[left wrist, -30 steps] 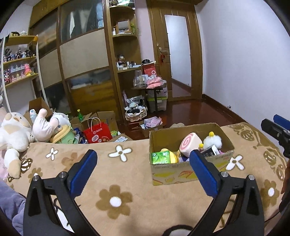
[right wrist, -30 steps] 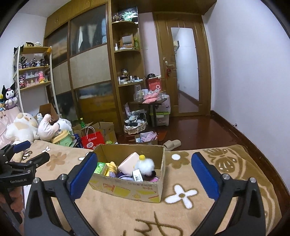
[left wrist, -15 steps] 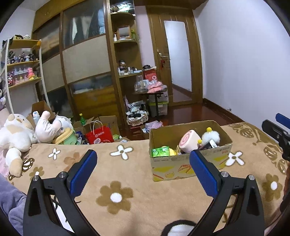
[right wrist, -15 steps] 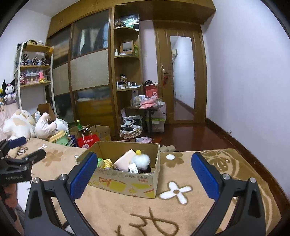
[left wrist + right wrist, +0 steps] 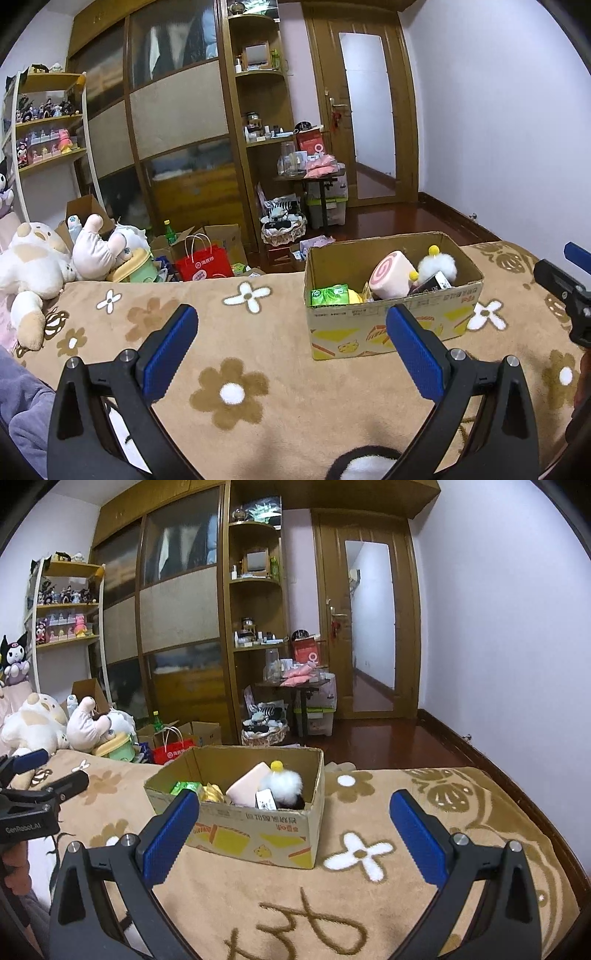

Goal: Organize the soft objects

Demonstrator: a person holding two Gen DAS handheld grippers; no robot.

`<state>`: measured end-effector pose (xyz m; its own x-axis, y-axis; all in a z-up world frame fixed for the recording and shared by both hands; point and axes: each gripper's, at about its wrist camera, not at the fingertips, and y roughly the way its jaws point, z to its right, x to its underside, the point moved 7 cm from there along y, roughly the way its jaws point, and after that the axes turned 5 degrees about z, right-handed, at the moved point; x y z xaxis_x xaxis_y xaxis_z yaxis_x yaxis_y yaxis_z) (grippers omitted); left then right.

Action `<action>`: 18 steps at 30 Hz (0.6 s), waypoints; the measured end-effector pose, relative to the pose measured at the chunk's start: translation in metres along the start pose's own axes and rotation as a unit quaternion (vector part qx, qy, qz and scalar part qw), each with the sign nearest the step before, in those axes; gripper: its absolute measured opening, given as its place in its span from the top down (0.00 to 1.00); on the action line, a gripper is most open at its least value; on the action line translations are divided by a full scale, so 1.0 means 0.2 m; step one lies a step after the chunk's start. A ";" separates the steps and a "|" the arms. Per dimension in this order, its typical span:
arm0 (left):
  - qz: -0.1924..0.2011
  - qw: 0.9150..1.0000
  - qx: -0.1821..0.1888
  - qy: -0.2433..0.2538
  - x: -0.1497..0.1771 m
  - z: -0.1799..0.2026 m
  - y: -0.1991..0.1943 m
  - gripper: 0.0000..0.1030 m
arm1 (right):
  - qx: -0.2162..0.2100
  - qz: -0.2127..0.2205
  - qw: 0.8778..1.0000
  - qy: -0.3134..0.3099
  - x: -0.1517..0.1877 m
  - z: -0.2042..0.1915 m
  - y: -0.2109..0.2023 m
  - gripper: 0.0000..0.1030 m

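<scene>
Here the box [image 5: 391,295] sits on the flowered blanket [image 5: 229,369] of the bed, and the soft things are piled inside it: a pink swirl roll [image 5: 391,275], a white fluffy toy [image 5: 437,266] with yellow pom-poms, a green pack [image 5: 330,295] and something yellow beside it. Both grippers hover above the blanket with fingers spread wide and nothing between them. From the left gripper [image 5: 291,354] the box lies ahead and to the right, its long axis running left to right across the view; from the right gripper [image 5: 295,834] it lies ahead and to the left, seen corner-on, with its near wall just beyond the left finger tip. Judging by this, the right gripper is somewhat nearer and looks more steeply into the open top, so it seems the better placed for a reach into the pile. The right view shows a black-and-white tag [image 5: 266,800] near the fluffy toy and the roll's flat pink side; the left view instead shows the roll's swirl face and a heap of plush toys [image 5: 40,266] at the far left edge of the bed, well apart from the box.
</scene>
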<state>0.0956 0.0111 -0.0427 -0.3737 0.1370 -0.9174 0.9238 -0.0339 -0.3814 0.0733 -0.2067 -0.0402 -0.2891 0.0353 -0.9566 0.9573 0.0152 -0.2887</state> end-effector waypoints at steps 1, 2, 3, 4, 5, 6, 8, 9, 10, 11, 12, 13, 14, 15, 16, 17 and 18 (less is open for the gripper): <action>0.000 1.000 0.000 -0.001 0.00 0.00 0.00 0.02 | 0.001 -0.002 1.000 -0.001 0.01 0.00 0.01 0.00; -0.002 1.000 0.001 -0.003 0.00 0.00 0.00 0.02 | 0.002 -0.004 1.000 -0.001 0.01 0.00 0.01 0.00; -0.002 1.000 0.000 -0.003 0.00 0.00 0.00 0.02 | 0.002 -0.004 1.000 -0.002 0.01 0.00 0.02 0.00; -0.002 1.000 -0.001 -0.003 0.00 0.00 0.00 0.02 | 0.002 -0.005 1.000 -0.002 0.02 -0.01 0.02 0.00; -0.001 1.000 -0.002 -0.002 0.00 0.00 0.00 0.02 | 0.003 -0.006 1.000 -0.003 0.02 -0.01 0.02 0.00; 0.000 1.000 -0.002 0.000 0.00 0.00 0.00 0.02 | 0.004 -0.006 1.000 -0.005 0.02 0.00 0.03 0.00; 0.000 1.000 -0.001 0.004 0.00 0.00 0.00 0.02 | 0.005 -0.008 1.000 -0.009 0.02 -0.01 0.03 0.00; -0.001 1.000 0.001 0.005 0.00 0.01 0.00 0.02 | 0.006 -0.008 1.000 -0.009 0.03 0.00 0.03 0.00; -0.003 1.000 0.003 0.007 0.00 0.01 0.01 0.02 | 0.005 -0.009 1.000 -0.008 0.03 0.00 0.04 0.00; -0.004 1.000 0.003 0.008 0.00 0.01 0.01 0.02 | 0.006 -0.009 1.000 -0.009 0.03 0.00 0.04 0.00; -0.003 1.000 0.000 0.008 0.00 0.01 0.01 0.02 | 0.007 -0.009 1.000 -0.009 0.03 0.00 0.04 0.00; -0.002 1.000 0.000 0.007 0.00 0.01 0.01 0.02 | 0.007 -0.009 1.000 -0.010 0.03 0.00 0.04 0.00; -0.003 1.000 0.000 0.007 0.00 0.01 0.01 0.02 | 0.007 -0.009 1.000 -0.010 0.03 0.00 0.04 0.00; -0.004 1.000 0.001 0.006 0.00 0.01 0.01 0.02 | 0.007 -0.010 1.000 -0.010 0.03 0.00 0.04 0.00; -0.005 1.000 0.001 0.005 0.01 0.01 0.01 0.02 | 0.006 -0.010 1.000 -0.010 0.03 0.00 0.04 0.00; -0.006 1.000 0.000 0.004 0.01 0.01 0.02 0.02 | 0.007 -0.010 1.000 -0.011 0.04 -0.01 0.04 0.00; -0.007 1.000 0.000 0.004 0.01 0.01 0.02 0.02 | 0.007 -0.010 1.000 -0.011 0.04 -0.01 0.04 0.00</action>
<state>0.0984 0.0103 -0.0466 -0.3862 0.1461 -0.9108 0.9183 -0.0321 -0.3945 0.0788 -0.2053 -0.0492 -0.3085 0.0140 -0.9511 0.9512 0.0019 -0.3085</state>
